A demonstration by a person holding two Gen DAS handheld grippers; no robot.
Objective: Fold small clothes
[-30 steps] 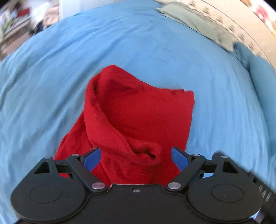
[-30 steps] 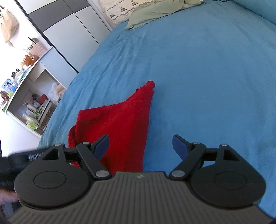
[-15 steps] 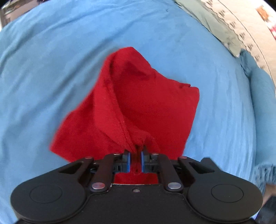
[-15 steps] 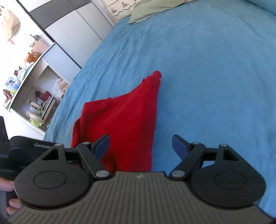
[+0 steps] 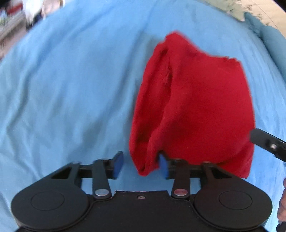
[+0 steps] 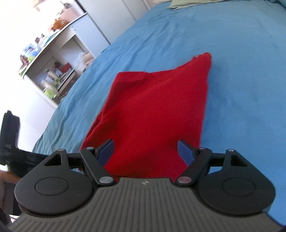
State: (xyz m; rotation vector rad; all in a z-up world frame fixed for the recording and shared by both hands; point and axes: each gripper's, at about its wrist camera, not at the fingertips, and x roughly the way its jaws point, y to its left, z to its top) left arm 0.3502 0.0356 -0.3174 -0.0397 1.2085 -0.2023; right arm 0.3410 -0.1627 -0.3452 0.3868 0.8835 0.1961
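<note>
A small red garment [image 5: 193, 103] lies folded over on the blue bed sheet [image 5: 71, 89]. My left gripper [image 5: 141, 166] is open; the garment's near corner hangs between its blue fingers, against the right one. In the right wrist view the same red garment [image 6: 153, 114] lies flat and runs under my right gripper [image 6: 145, 151], which is open and empty just above its near edge. Part of the right gripper [image 5: 268, 142] shows at the right edge of the left wrist view.
Blue sheet surrounds the garment on all sides. A white shelf unit with clutter [image 6: 53, 58] stands past the bed's left edge. A pale green cloth [image 6: 189, 3] lies at the far end. A blue pillow [image 5: 273, 46] lies at the right.
My left gripper, shut on the garment's fold half a second ago, has opened and moved left. The garment now lies folded to the right. My right gripper has moved over the garment.
</note>
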